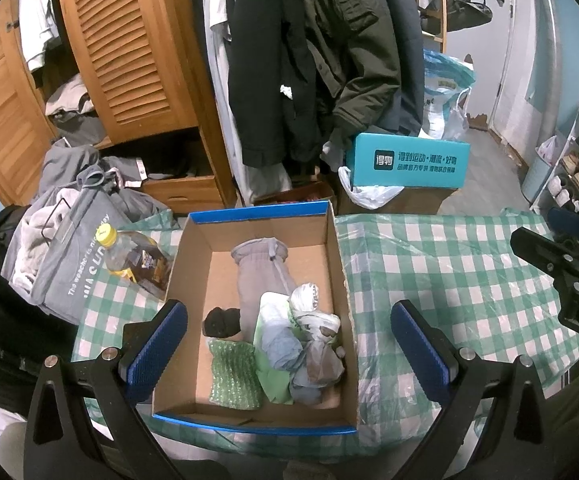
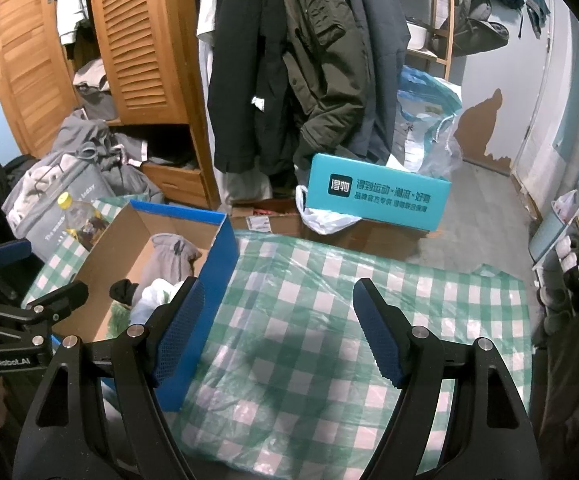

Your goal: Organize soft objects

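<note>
The left gripper (image 1: 289,354) hung with its fingers spread wide and empty above the open cardboard box (image 1: 339,264), whose near half lay between the blue pads (image 1: 157,354). Directly ahead of the fingertips, inside the box, sat the soft things: a green bubble-wrap piece (image 1: 235,376) nearest, a black sock (image 1: 221,322) just beyond it, crumpled plastic bags (image 1: 311,344) toward the right finger, and a grey rolled garment (image 1: 263,270) farther in. The right gripper (image 2: 279,332) was likewise spread and empty, over bare green checkered tablecloth (image 2: 429,292); the box stood beside its left finger.
</note>
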### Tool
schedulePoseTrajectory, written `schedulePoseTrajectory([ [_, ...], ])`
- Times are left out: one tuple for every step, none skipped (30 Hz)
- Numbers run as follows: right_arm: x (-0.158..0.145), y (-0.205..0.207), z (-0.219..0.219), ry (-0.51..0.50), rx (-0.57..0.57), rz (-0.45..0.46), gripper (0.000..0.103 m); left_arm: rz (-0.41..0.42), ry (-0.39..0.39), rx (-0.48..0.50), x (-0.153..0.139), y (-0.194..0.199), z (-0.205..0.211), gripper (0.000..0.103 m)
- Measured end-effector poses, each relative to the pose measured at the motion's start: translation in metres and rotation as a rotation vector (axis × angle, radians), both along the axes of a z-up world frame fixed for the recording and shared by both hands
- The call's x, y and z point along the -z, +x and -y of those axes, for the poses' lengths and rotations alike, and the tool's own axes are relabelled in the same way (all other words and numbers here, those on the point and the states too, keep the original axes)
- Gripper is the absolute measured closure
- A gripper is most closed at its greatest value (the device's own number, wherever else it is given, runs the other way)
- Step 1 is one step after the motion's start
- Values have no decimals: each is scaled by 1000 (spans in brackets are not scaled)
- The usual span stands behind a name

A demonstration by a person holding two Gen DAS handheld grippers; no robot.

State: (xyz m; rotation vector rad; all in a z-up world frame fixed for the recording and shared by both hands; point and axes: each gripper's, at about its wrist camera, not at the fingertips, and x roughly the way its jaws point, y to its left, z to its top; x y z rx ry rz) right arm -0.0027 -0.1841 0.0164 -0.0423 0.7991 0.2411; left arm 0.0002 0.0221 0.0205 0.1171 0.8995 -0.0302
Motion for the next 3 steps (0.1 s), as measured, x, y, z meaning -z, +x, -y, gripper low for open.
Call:
schedulePoseTrajectory([
  [0, 0, 0, 0, -1, 0, 26, 0, -1, 1, 0, 0, 0, 1],
  [0, 0, 0, 0, 0, 0, 26, -1, -2, 1, 0, 0, 0, 1],
  [0, 0, 0, 0, 0, 0, 26, -2, -1, 1, 0, 0, 0, 1],
])
